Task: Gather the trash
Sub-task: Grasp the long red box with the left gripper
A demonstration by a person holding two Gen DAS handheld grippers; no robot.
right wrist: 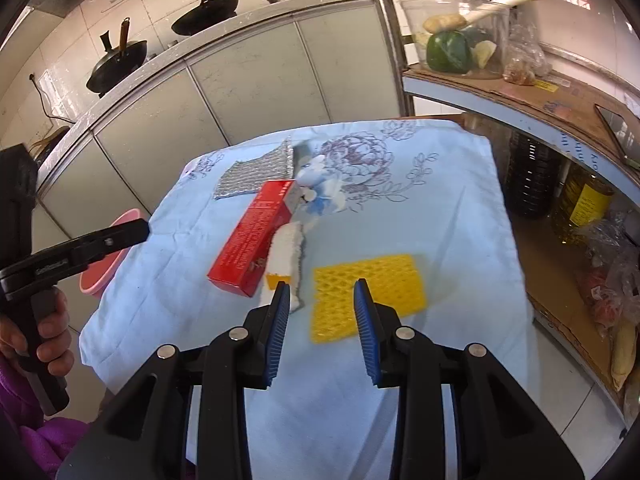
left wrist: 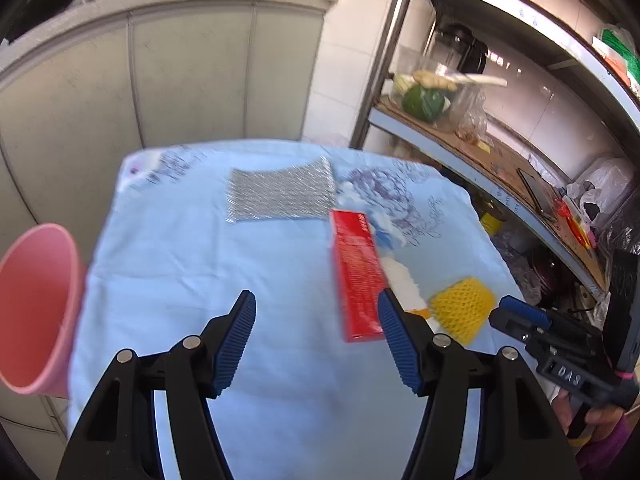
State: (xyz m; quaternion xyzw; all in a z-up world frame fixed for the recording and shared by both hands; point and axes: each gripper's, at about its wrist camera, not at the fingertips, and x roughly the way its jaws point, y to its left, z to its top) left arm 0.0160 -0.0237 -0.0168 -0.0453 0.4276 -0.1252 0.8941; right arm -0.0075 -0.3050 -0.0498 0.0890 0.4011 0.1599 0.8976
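Note:
Trash lies on a table with a light blue floral cloth point(left wrist: 180, 264): a silver bubble-foil pouch point(left wrist: 280, 192), a long red box point(left wrist: 356, 276), a white foam piece point(left wrist: 402, 280) beside it, and a yellow foam net point(left wrist: 462, 308). My left gripper point(left wrist: 318, 304) is open and empty above the cloth, just left of the red box. My right gripper point(right wrist: 322, 292) is open and empty over the near edge of the yellow net point(right wrist: 368, 292). The red box point(right wrist: 256, 236), foam piece point(right wrist: 286, 252) and pouch point(right wrist: 256, 174) lie left of it.
A pink bin point(left wrist: 36, 308) stands at the table's left edge, also seen in the right wrist view point(right wrist: 106, 264). Grey cabinets point(left wrist: 160, 80) with woks stand behind. A metal shelf rack point(left wrist: 500, 152) with vegetables, bags and oil bottles point(right wrist: 580, 204) flanks the right side.

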